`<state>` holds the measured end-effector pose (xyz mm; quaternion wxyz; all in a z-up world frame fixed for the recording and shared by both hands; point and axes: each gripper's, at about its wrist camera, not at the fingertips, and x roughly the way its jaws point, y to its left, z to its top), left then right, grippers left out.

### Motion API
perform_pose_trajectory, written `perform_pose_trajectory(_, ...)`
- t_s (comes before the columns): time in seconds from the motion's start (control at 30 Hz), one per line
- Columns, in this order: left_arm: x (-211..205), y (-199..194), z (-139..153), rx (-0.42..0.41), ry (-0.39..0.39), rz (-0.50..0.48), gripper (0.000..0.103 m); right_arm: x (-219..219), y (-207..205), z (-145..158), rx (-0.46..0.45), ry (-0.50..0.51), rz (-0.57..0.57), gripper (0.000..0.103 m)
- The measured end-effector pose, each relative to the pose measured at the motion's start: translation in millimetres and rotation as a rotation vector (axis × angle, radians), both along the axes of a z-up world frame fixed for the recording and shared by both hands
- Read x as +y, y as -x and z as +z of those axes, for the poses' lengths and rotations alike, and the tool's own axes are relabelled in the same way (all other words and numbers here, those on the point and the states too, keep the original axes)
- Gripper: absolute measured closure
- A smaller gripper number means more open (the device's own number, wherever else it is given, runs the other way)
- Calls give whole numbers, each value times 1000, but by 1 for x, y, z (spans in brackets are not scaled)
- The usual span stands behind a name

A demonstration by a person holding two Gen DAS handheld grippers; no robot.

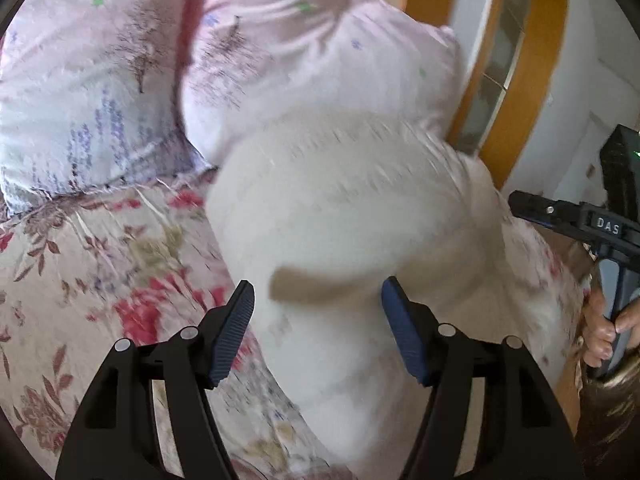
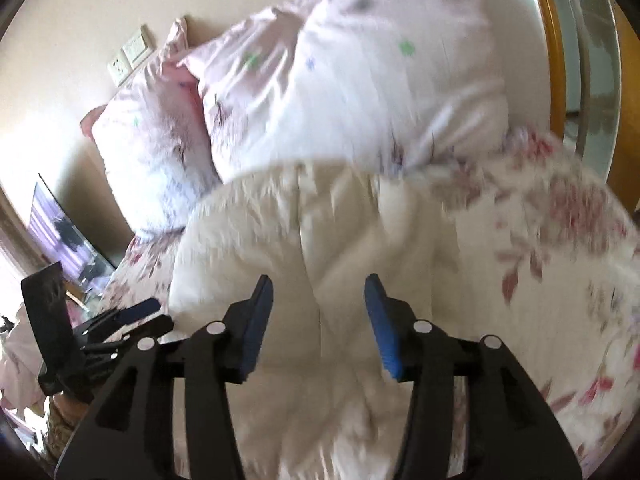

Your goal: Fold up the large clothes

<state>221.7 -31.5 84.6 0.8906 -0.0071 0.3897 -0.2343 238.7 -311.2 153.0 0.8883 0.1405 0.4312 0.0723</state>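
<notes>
A large white fluffy garment (image 1: 344,208) lies bunched on the floral bedspread (image 1: 100,280), blurred by motion. My left gripper (image 1: 318,296) is open and empty, its blue pads either side of the garment's near part, above it. In the right wrist view the same garment (image 2: 312,240) fills the middle. My right gripper (image 2: 319,288) is open and empty just above it. The right gripper also shows at the right edge of the left wrist view (image 1: 576,220), held by a hand. The left gripper shows at the lower left of the right wrist view (image 2: 120,320).
Two pink patterned pillows (image 1: 280,64) (image 1: 80,92) lie at the head of the bed behind the garment. A wooden door frame (image 1: 532,80) stands to the right. Wall sockets (image 2: 132,56) and a screen (image 2: 64,240) are at the left.
</notes>
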Motion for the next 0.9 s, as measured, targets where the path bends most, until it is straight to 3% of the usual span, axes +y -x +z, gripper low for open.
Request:
perform_pose_trajectory(0.13, 3, -33, 3, -2, -36, 50, 36, 4, -41, -10, 41, 40, -36, 54)
perform_pose_trajectory(0.27, 3, -55, -4, 33, -27, 64, 36, -8, -69, -50, 158, 24, -92, 56)
perform_pose_trajectory(0.57, -11, -81, -36, 150, 14, 28, 34, -36, -69, -97, 232, -43, -193, 56)
perform_pose_trajectory(0.7, -14, -88, -45, 180, 34, 34, 30, -46, -66, -105, 242, -116, -222, 56)
perform_pose_trajectory(0.8, -7, -74, -31, 141, 46, 43, 32, -49, -55, -93, 219, -152, -203, 56)
perform_pose_trajectory(0.9, -2, -46, -11, 70, 50, 10, 32, -48, -26, -69, 131, -172, -150, 54)
